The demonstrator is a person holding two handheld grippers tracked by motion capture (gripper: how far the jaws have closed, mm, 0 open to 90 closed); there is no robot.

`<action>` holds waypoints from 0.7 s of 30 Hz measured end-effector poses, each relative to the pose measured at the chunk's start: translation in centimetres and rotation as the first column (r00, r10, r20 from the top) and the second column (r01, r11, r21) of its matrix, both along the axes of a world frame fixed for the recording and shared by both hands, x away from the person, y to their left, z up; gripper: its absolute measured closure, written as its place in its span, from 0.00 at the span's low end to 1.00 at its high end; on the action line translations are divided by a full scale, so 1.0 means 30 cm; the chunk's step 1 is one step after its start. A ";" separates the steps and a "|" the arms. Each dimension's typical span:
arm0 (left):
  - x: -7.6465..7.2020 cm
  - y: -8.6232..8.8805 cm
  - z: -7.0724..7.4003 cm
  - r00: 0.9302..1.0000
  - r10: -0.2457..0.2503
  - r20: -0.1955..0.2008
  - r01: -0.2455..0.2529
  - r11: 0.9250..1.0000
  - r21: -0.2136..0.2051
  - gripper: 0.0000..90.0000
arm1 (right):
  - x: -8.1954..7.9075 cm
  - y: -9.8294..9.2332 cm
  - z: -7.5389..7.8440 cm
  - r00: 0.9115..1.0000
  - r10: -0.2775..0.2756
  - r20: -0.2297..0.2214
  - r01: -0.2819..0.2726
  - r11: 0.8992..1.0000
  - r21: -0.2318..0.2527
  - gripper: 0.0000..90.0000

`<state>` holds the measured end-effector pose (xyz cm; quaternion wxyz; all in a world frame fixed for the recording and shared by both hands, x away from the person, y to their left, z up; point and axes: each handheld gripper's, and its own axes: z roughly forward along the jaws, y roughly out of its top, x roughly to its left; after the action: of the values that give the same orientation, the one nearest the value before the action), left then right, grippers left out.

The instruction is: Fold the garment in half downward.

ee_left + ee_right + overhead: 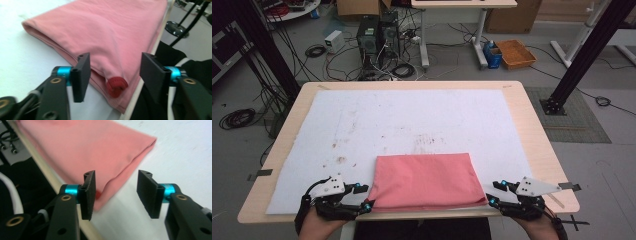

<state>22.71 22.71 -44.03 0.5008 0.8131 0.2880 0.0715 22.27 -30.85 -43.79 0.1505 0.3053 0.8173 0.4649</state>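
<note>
The folded pink garment (424, 181) lies flat on the white mat (377, 125) at the near edge of the table (532, 125), its near hem running along that edge and its folded layers stacked neatly, so the fold looks finished. In the left gripper view a dark red ribbed cuff or hem (116, 86) peeks out from between the layers at the near corner, likely tucked inside by the folding.

The left gripper (362, 196) sits at the garment's near left corner and the right gripper (492, 193) at its near right corner, one at each end of the near hem, which is where a person would hold the cloth to carry a fold over. Both stand with their jaws apart. In the left gripper view the corner of the garment lies between the two black pads (81, 75) without either pressing on it; in the right gripper view the corner lies by the left pad (89, 192), with bare mat in the gap. Neither grips anything, so I judge the cloth as released and lying where it was set

Beyond the table are cables, computer towers (377, 35) and an orange crate (515, 53) on the floor
</note>
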 end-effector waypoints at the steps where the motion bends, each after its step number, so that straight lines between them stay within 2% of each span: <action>1: 0.006 0.001 0.005 1.000 0.007 0.003 -0.007 1.000 0.003 0.43 | 0.007 0.001 0.007 1.000 -0.010 0.007 0.010 1.000 0.001 0.51; 3: 0.014 0.001 0.009 1.000 0.020 0.010 -0.020 1.000 0.007 0.41 | 0.028 0.007 0.020 1.000 -0.021 0.004 0.021 1.000 0.005 0.46; 4: 0.032 -0.003 0.019 0.999 0.046 0.016 -0.047 0.999 0.012 0.39 | 0.038 0.012 0.027 1.000 -0.029 0.002 0.029 1.000 0.005 0.44; 6: 0.044 -0.004 0.024 0.998 0.052 0.023 -0.052 0.998 0.016 0.38 | 0.050 0.017 0.032 0.999 -0.032 0.003 0.032 0.999 0.009 0.43; 7: 0.071 -0.006 0.035 0.997 0.069 0.033 -0.070 0.997 0.016 0.38 | 0.072 0.027 0.043 0.999 -0.039 0.003 0.039 0.999 0.011 0.39; 8: 0.071 -0.006 0.035 0.997 0.069 0.033 -0.070 0.997 0.016 0.37 | 0.072 0.027 0.043 0.999 -0.039 0.003 0.039 0.999 0.011 0.39; 10: 0.102 -0.011 0.041 0.994 0.103 0.039 -0.104 0.994 0.022 0.36 | 0.100 0.038 0.051 0.999 -0.044 0.011 0.044 0.999 0.010 0.35; 13: 0.150 -0.020 0.045 0.989 0.139 0.044 -0.142 0.988 0.055 0.36 | 0.143 0.059 0.058 0.998 -0.061 0.014 0.061 0.998 0.014 0.35; 14: 0.183 -0.026 0.043 0.987 0.158 0.041 -0.160 0.985 0.064 0.36 | 0.170 0.071 0.058 0.998 -0.063 0.011 0.062 0.998 0.009 0.35; 15: 0.183 -0.026 0.043 0.987 0.158 0.041 -0.160 0.985 0.064 0.36 | 0.170 0.071 0.058 0.998 -0.063 0.011 0.062 0.998 0.009 0.35; 18: 0.244 -0.040 0.048 0.982 0.184 0.049 -0.187 0.979 0.076 0.36 | 0.230 0.104 0.051 0.998 -0.070 -0.006 0.070 0.998 -0.003 0.34; 20: 0.259 -0.044 0.050 0.980 0.191 0.051 -0.194 0.978 0.074 0.36 | 0.245 0.112 0.048 0.997 -0.070 -0.014 0.070 0.998 -0.005 0.34; 21: 0.287 -0.054 0.052 0.978 0.200 0.052 -0.204 0.976 0.078 0.36 | 0.276 0.130 0.042 0.997 -0.075 -0.022 0.074 0.997 -0.009 0.35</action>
<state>31.33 21.10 -42.47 0.4631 0.7979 0.3549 0.1515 30.54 -26.95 -42.55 0.1597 0.3402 0.8089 0.4522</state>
